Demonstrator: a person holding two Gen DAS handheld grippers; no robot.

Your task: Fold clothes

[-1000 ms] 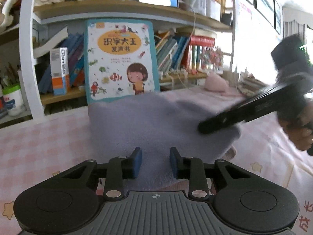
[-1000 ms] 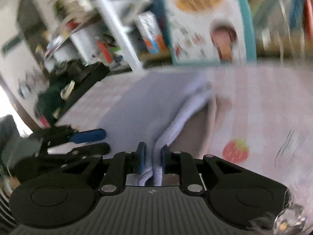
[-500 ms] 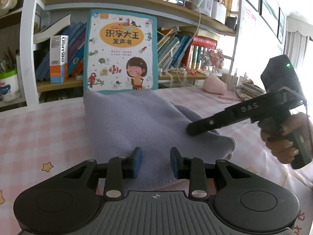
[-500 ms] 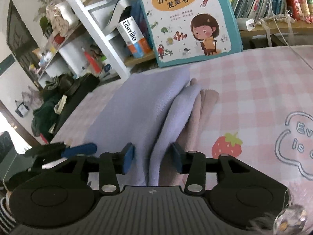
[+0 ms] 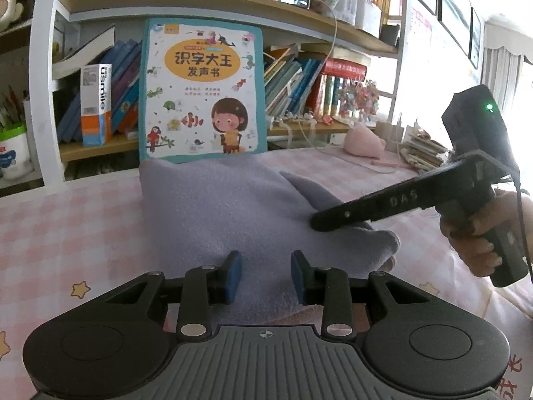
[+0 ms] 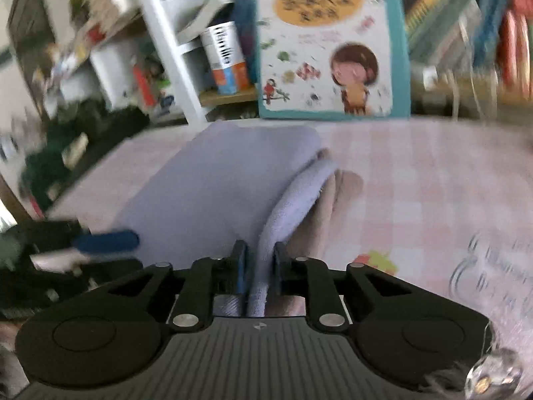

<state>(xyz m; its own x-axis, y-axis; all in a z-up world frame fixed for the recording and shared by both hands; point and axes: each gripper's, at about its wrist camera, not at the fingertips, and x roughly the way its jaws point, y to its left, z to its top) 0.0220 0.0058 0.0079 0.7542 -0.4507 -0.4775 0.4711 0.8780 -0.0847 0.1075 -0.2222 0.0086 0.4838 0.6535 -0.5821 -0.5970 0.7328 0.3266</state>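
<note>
A lavender garment [image 5: 233, 206] lies folded on the pink checked tablecloth [image 5: 66, 226], with a beige-pink layer [image 6: 336, 193] showing under its right edge. My left gripper [image 5: 266, 275] hovers over the cloth's near edge, its blue pads [image 5: 233, 276] apart and the cloth lying flat between them. My right gripper [image 6: 260, 263] is closing its jaws on a raised fold of the lavender garment [image 6: 216, 183], which fills the gap between the pads. In the left wrist view the right gripper [image 5: 321, 222] reaches in from the right, held by a hand [image 5: 476, 233]. The left gripper [image 6: 113, 253] shows blurred at the right wrist view's left.
A large children's picture book [image 5: 203, 93] stands upright at the table's far edge, against a crowded bookshelf [image 5: 299, 80]. A pink object [image 5: 364, 143] and a stack of papers [image 5: 423, 153] sit at the back right. Printed cartoon figures mark the tablecloth on the right.
The right gripper's jaws, shut on the fold a second ago, stood wide half a second ago and have narrowed onto the fold again. The left gripper has kept still.
</note>
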